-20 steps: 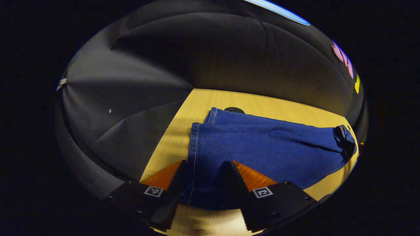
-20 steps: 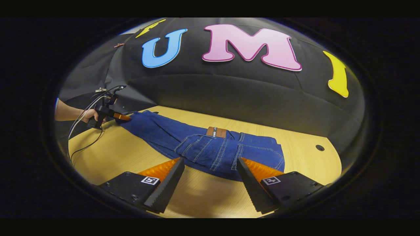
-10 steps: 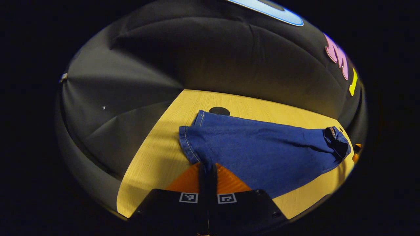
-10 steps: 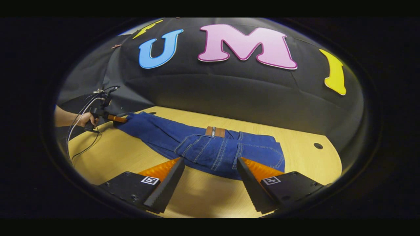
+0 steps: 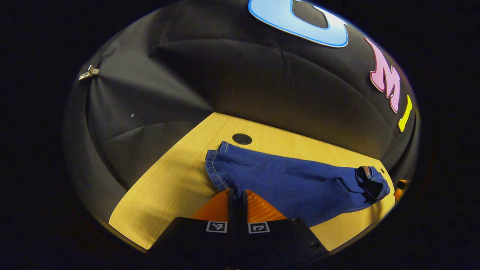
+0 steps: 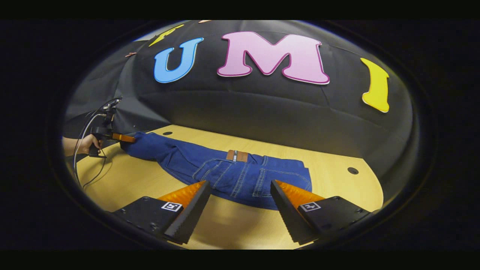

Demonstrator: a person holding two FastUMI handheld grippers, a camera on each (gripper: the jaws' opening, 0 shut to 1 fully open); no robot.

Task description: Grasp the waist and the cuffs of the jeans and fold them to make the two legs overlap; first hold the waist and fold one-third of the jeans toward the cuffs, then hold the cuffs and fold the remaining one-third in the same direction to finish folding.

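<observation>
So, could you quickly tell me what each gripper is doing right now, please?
Left gripper: closed on the jeans at the cuff end.
Right gripper: open, holding nothing, just short of the jeans' waist.

**Table & what's on it**

Light wood-grain table (image 6: 135, 180), curved front edge, booth cloth behind. Blue jeans (image 6: 228, 176) lie flat across it, lengthwise: waist end w/ brown patch (image 6: 236, 155) & back pockets near middle, legs running off toward far left. In left gripper view the jeans (image 5: 292, 183) cuff end sits just beside a round dark grommet hole (image 5: 242, 138). Two more holes (image 6: 352, 170) in right gripper view, both apart from the denim. Rest of the top is bare wood.
</observation>
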